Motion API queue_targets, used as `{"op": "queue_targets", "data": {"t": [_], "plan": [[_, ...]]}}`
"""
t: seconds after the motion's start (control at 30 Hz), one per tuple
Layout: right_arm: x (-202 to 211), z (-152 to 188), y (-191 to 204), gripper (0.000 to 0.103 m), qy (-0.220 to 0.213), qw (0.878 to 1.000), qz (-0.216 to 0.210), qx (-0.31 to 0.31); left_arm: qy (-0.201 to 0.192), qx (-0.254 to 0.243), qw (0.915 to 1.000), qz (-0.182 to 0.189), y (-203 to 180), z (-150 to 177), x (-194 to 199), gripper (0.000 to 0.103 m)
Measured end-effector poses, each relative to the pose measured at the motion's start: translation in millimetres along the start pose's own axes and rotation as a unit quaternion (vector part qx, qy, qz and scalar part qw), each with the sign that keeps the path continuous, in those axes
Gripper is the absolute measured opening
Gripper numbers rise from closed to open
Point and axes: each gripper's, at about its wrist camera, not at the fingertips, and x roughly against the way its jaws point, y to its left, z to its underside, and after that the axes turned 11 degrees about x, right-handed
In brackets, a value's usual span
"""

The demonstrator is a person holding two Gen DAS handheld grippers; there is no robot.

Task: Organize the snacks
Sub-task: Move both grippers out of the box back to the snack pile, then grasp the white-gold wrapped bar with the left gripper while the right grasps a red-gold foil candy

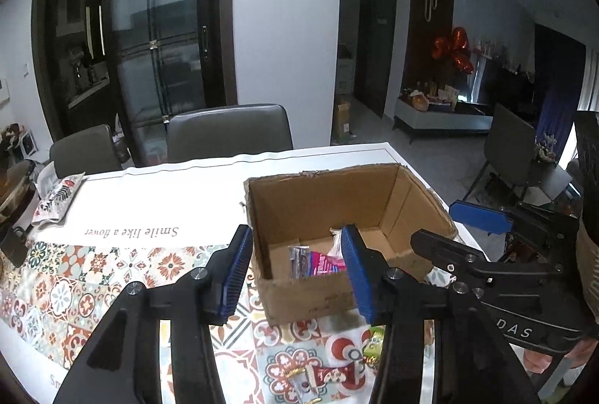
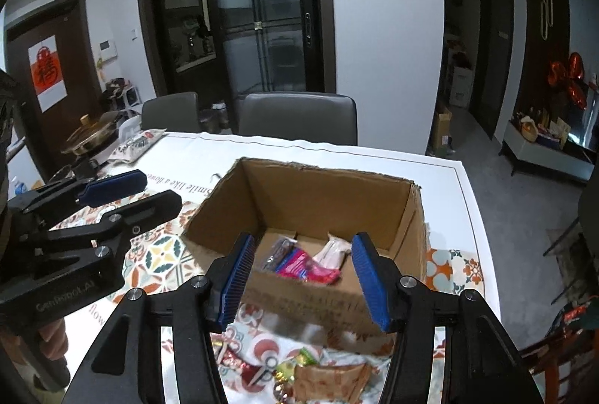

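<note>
An open cardboard box (image 1: 318, 202) (image 2: 318, 202) stands on the patterned tablecloth. In it lie a pink packet (image 1: 325, 263) (image 2: 309, 267), a dark grey packet (image 1: 299, 258) (image 2: 279, 250) and a pale packet (image 2: 333, 250). My left gripper (image 1: 295, 276) hovers open at the box's near left corner with nothing between its blue pads. My right gripper (image 2: 303, 284) is open and empty over the box's near wall. Each gripper shows in the other's view: the right gripper (image 1: 436, 224) and the left gripper (image 2: 161, 192). Loose snacks lie in front of the box: a red wrapper (image 1: 325, 376), a green candy (image 1: 374, 346) (image 2: 307, 357) and a brown packet (image 2: 331, 381).
Two grey chairs (image 1: 228, 130) (image 2: 299, 117) stand at the table's far side. A printed pouch (image 1: 56, 198) (image 2: 136, 142) and a metal pot (image 2: 91, 138) sit at the far left. The table edge (image 2: 471, 216) runs close to the box's right side.
</note>
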Motion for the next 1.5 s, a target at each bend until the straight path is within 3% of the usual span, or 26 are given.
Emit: {"op": "queue_targets", "data": {"t": [0.63,0.97,1.5], "plan": [[27,67,31,0.055,0.023,0.999,-0.031,-0.001,0.021,-0.002,0.9996,-0.016,-2,73,40,0.048],[18,102,44,0.051,0.062,0.997,-0.050,-0.007,0.066,0.018,0.9976,-0.012,3,110,39,0.048],[-21,138,53,0.041,0.139,0.987,-0.077,-0.013,0.155,0.052,0.9866,-0.001,18,151,-2,0.048]]}}
